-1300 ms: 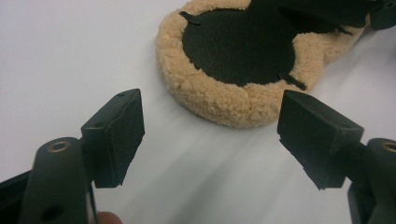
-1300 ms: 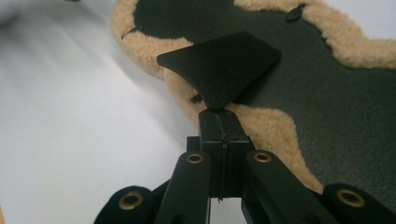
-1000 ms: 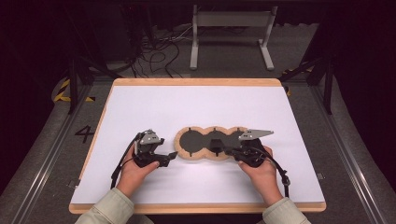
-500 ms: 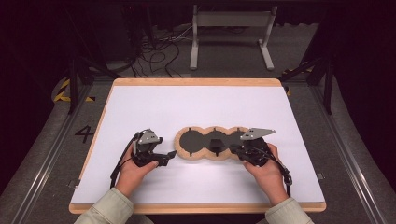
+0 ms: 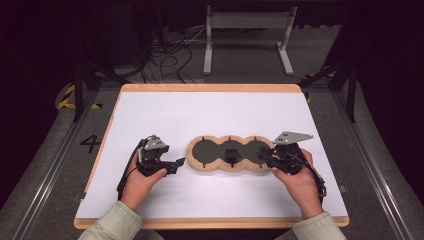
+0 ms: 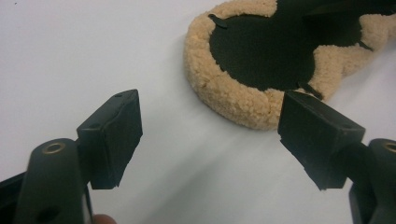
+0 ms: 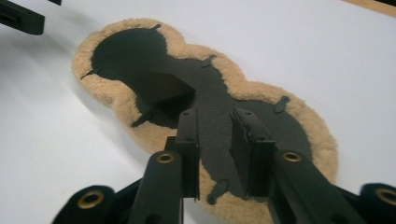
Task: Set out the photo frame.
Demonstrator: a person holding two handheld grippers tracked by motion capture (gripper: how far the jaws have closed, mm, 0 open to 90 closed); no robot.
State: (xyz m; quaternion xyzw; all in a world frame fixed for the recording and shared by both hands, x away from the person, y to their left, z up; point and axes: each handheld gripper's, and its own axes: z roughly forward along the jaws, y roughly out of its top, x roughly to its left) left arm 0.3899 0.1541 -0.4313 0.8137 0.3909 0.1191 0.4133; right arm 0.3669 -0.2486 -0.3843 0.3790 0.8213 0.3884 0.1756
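Right gripper view shows the right tongs [image 7: 215, 140] just opening, nothing between them, over the fleece-rimmed pad [image 7: 116, 98] mid-counter [image 5: 200, 115]; left tongs [image 6: 210, 135] spread, empty. A lifted black flap might snag them.

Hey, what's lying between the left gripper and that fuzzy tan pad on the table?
Nothing: in the high view, only a short strip of bare white table separates the left gripper from the fuzzy tan pad. The left gripper view shows the same bare stretch.
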